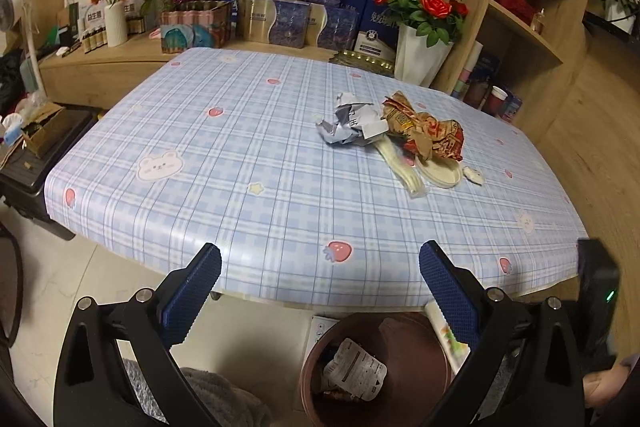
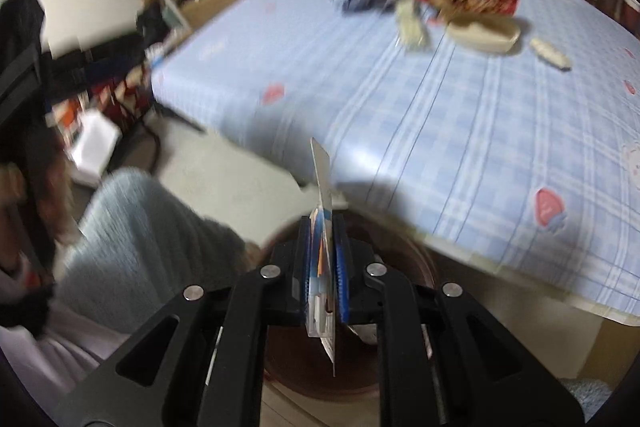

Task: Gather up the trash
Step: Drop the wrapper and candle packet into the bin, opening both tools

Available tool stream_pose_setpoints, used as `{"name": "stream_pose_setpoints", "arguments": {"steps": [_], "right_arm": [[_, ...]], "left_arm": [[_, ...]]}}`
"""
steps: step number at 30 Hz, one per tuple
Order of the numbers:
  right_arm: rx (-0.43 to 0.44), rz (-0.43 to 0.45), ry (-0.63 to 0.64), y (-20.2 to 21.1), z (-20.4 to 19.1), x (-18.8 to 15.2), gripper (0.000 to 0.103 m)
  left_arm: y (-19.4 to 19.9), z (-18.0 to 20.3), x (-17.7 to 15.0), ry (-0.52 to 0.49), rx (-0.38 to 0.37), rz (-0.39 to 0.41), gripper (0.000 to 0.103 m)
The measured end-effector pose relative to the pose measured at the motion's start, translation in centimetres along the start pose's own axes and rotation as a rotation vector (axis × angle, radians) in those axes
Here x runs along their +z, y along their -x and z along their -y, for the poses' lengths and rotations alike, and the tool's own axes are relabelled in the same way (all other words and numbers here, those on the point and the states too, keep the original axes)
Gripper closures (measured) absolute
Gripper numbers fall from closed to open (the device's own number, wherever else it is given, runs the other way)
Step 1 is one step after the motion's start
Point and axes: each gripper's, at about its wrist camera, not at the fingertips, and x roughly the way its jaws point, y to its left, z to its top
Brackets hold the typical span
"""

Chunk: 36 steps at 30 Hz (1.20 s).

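Two hand-held grippers, left (image 1: 320, 263) agape, right (image 2: 324, 227) pinching card (image 2: 323, 183)

At about one o'clock behind the bench, a dark blue box (image 1: 374, 27) shows white characters "免疫球蛋白", partly hidden. At ten o'clock, a white box (image 1: 92, 14) reads "益生菌". Other print is too small to read.

Crumpled grey-white paper (image 1: 349, 123) and a brown-red food wrapper (image 1: 428, 131) lie touching on the tabletop (image 1: 240, 147), cream plastic pieces (image 1: 434, 173) beside them; a brown bin (image 1: 376, 367) below holds a wrapper.
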Motion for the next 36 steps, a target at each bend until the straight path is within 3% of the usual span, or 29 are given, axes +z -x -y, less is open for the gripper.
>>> {"name": "stream_pose_setpoints", "arguments": {"steps": [7,16,18,20,24,26,27,29,33,36], "right_arm": [[-0.037,-0.102,0.008,-2.2,-0.3,-1.4,0.089],[-0.091,-0.137,-0.002,-3.3,0.5,-1.9,0.088],[-0.081,-0.140,-0.007,-3.4,0.5,-1.9,0.084],[-0.063,-0.136,-0.010,-3.4,0.3,-1.9,0.071],[-0.049,-0.120,-0.006,-3.3,-0.1,-1.6,0.058],[-0.044,-0.103,-0.014,-3.0,0.1,-1.5,0.041],[-0.038,-0.085,-0.021,-2.7,0.1,-1.3,0.038],[-0.036,-0.046,-0.026,-2.0,0.1,-1.0,0.017],[-0.052,0.072,-0.034,0.2,0.0,0.0,0.006],[-0.094,0.161,-0.035,1.7,0.2,0.6,0.006]], "left_arm": [[-0.1,-0.5,-0.5,0.017,0.008,-0.009,0.006],[-0.5,-0.7,-0.9,0.026,0.015,-0.027,0.006],[-0.6,-0.7,-0.9,0.027,0.015,-0.030,0.006],[-0.6,-0.6,-1.1,0.028,0.016,-0.032,0.006],[-0.7,-0.7,-1.1,0.032,0.015,-0.035,0.006],[-0.6,-0.8,-1.2,0.033,0.016,-0.035,0.006],[-0.6,-0.8,-1.2,0.033,0.016,-0.035,0.006],[-0.7,-0.8,-1.2,0.036,0.015,-0.035,0.006],[-0.7,-1.0,-1.2,0.047,0.016,-0.036,0.006],[-0.6,-1.0,-1.2,0.045,0.017,-0.035,0.006]]}}
